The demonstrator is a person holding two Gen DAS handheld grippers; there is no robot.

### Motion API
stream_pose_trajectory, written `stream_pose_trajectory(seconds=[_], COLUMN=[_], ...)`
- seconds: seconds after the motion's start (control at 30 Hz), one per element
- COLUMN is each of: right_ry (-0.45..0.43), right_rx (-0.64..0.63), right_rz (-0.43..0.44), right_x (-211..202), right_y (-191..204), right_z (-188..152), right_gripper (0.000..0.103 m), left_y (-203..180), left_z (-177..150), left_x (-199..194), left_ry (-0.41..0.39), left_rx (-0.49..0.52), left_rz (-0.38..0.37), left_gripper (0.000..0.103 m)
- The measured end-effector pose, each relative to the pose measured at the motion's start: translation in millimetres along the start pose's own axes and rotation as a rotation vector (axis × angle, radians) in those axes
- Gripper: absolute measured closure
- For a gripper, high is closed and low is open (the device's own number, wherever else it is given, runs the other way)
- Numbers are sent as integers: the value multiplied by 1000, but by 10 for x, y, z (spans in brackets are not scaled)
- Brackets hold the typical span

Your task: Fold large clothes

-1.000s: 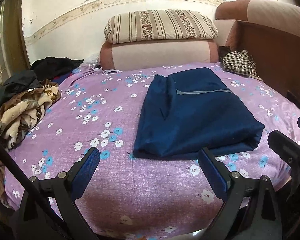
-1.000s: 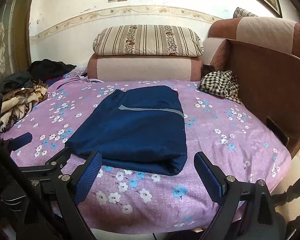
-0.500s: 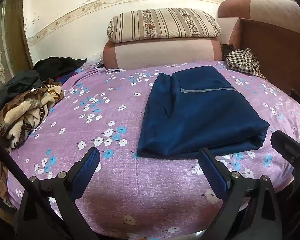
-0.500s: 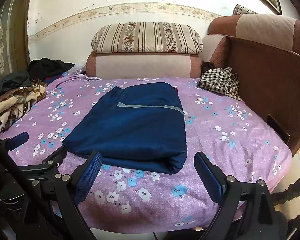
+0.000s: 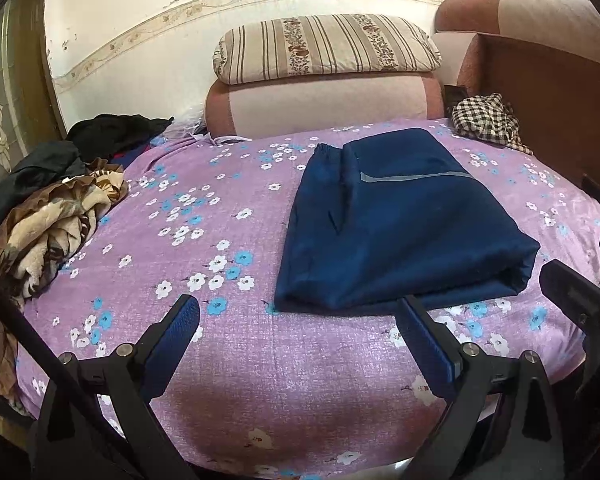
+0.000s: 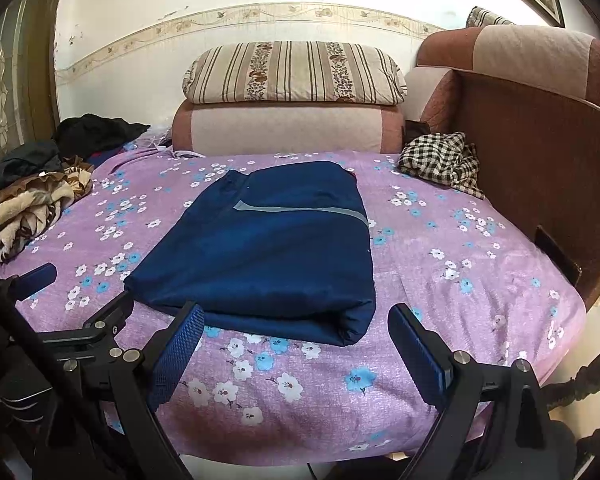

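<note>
A dark blue garment with a grey stripe lies folded into a flat rectangle on the purple flowered bed; it also shows in the right wrist view. My left gripper is open and empty, held above the bed's near edge, short of the garment's front left corner. My right gripper is open and empty, just in front of the garment's folded front edge. Neither gripper touches the cloth. The right gripper's fingers show at the right edge of the left wrist view.
A heap of brown, cream and black clothes lies at the bed's left side. A checked cloth sits at the back right by the wooden bed end. A striped pillow rests on a pink bolster at the wall.
Both grippers have drawn back a little from the bed, open and empty throughout. The folded garment has not moved.
</note>
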State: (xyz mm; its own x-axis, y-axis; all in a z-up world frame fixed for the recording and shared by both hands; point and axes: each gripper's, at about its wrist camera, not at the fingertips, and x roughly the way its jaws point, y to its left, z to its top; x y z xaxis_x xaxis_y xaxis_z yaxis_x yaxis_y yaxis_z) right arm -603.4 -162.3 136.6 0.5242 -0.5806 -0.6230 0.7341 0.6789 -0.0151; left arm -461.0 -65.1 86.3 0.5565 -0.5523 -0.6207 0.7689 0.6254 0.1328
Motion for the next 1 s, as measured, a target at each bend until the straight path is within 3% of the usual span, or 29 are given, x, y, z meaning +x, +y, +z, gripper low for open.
stream_pose_trajectory(seconds=[1.0], right_ry=[6], right_rx=[1], right_rz=[-5], right_x=[21], right_y=[-2], right_z=[-11], right_gripper=[7], left_y=[29], left_z=[-8], left_x=[20], left_ry=[14], left_rx=[-5], left_rz=[-25], left_gripper=[5])
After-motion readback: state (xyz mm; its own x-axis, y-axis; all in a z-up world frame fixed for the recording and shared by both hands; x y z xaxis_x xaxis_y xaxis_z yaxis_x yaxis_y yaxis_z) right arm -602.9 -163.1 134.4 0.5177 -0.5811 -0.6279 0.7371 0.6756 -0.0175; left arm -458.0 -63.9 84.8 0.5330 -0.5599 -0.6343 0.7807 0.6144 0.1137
